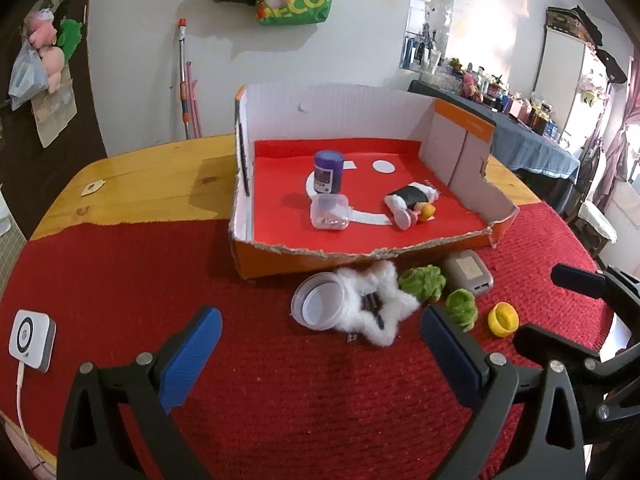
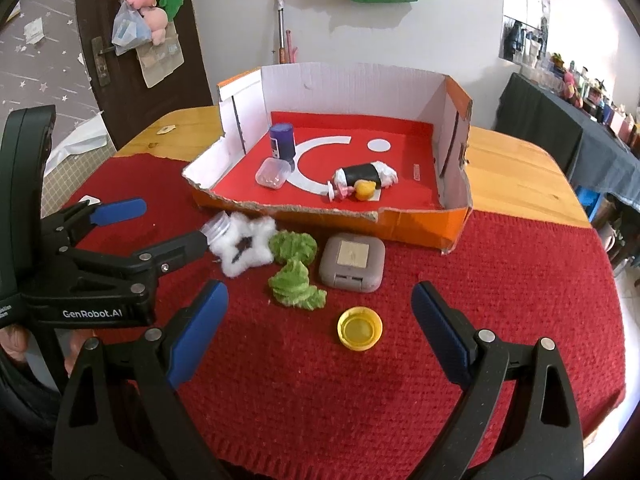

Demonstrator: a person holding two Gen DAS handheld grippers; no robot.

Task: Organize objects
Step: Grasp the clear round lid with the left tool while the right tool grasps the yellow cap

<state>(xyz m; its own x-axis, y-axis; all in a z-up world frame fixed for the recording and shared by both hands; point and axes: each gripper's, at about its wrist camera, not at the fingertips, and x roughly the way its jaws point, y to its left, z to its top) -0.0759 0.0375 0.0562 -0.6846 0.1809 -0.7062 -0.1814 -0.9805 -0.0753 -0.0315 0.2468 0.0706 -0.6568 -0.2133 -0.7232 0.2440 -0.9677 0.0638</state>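
An orange cardboard box (image 1: 412,112) (image 2: 416,222) with a red floor holds a purple jar (image 1: 328,171) (image 2: 282,141), a clear small case (image 1: 329,212) (image 2: 272,173) and a black-and-white sushi toy (image 1: 412,196) (image 2: 366,174). In front on the red cloth lie a clear jar (image 1: 320,306) (image 2: 216,226), a white fluffy star (image 1: 384,306) (image 2: 246,250), two green fuzzy pieces (image 1: 422,282) (image 2: 294,284), a grey square case (image 1: 468,274) (image 2: 352,266) and a yellow cap (image 1: 503,319) (image 2: 359,328). My left gripper (image 1: 320,352) (image 2: 160,222) is open and empty before the star. My right gripper (image 2: 320,332) is open and empty around the cap.
A white device (image 1: 30,340) with a cable lies at the cloth's left edge. The wooden table (image 1: 152,184) (image 2: 516,176) shows behind and beside the box. A wall with hanging bags stands behind; a dark-covered table (image 1: 532,144) stands to the right.
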